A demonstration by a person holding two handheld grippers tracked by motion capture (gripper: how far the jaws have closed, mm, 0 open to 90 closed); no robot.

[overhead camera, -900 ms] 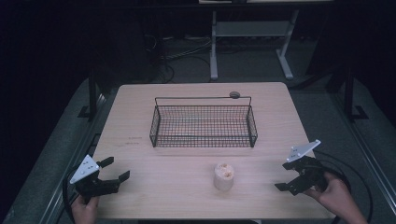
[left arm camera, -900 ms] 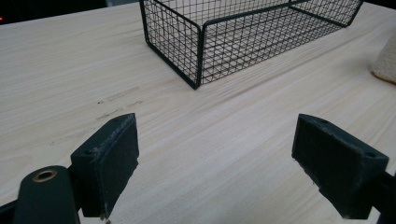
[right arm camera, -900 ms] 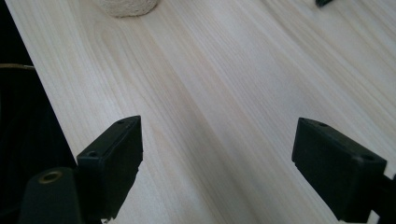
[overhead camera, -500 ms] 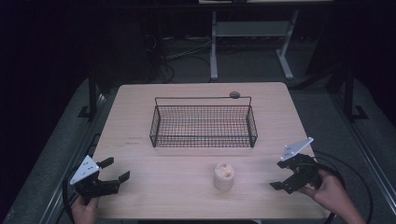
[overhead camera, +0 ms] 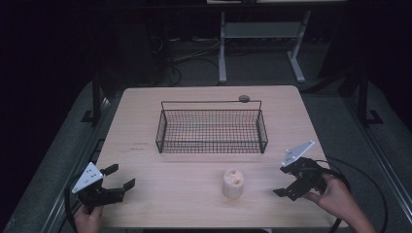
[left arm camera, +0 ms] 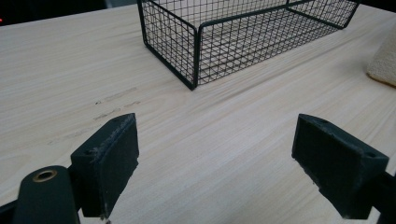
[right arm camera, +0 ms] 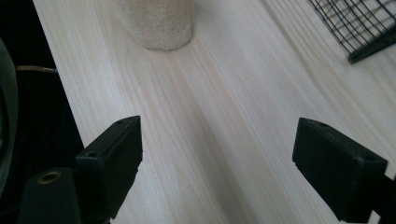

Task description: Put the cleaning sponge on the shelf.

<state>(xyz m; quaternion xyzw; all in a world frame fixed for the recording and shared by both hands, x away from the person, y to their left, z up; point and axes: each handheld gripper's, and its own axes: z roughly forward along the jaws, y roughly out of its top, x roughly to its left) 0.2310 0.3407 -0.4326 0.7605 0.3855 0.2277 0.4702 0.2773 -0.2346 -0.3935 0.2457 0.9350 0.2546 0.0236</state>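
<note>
We see the left gripper at lower left, jaws wide apart and empty. The right gripper at lower right gapes too, holding nothing, near the cream roll.

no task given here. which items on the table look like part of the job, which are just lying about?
Likely in play (a guess):
- beige roll, standing upright near the right gripper, jaws open
- wire basket, empty
- left gripper, open, over bare table

Just lying about:
- small dark round thing behind the basket, too small to identify
</note>
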